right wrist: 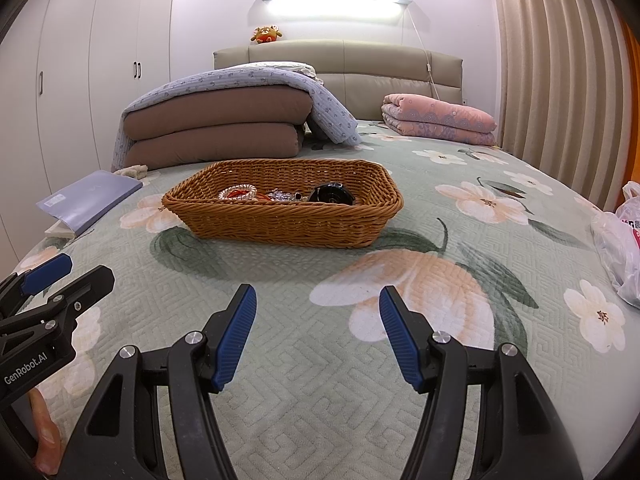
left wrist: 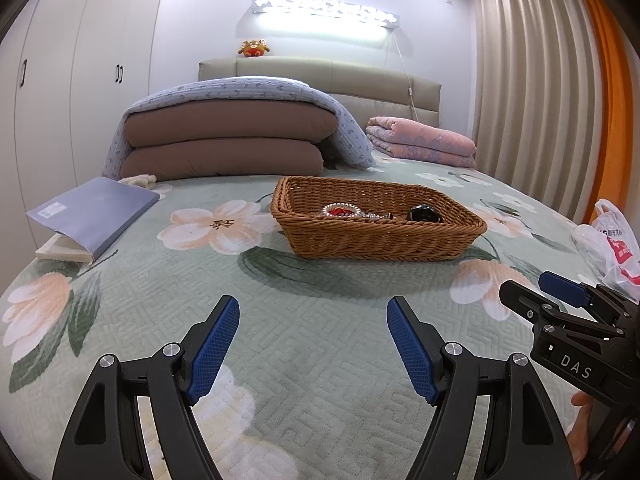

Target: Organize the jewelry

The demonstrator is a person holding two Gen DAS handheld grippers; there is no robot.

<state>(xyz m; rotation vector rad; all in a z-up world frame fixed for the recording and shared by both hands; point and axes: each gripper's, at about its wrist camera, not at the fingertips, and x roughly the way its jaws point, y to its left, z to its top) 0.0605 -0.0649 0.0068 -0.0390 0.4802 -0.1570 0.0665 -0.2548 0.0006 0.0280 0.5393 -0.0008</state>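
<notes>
A brown wicker basket [left wrist: 376, 236] [right wrist: 280, 224] sits on the floral bedspread ahead of both grippers. Inside it lie a red and pearl bead bracelet [left wrist: 340, 211] [right wrist: 238, 193], a silvery chain [left wrist: 374, 216] [right wrist: 282, 196] and a black round piece [left wrist: 424, 214] [right wrist: 332, 194]. My left gripper [left wrist: 313, 308] is open and empty, low over the bed, short of the basket. My right gripper [right wrist: 318, 296] is open and empty, also short of the basket. Each gripper shows at the edge of the other's view.
A blue book [left wrist: 96, 212] lies at the left on the bed. Folded brown and blue quilts [left wrist: 228, 136] and a pink blanket [left wrist: 420, 142] lie behind the basket. A plastic bag [left wrist: 612, 244] sits at the right edge. Curtains hang on the right.
</notes>
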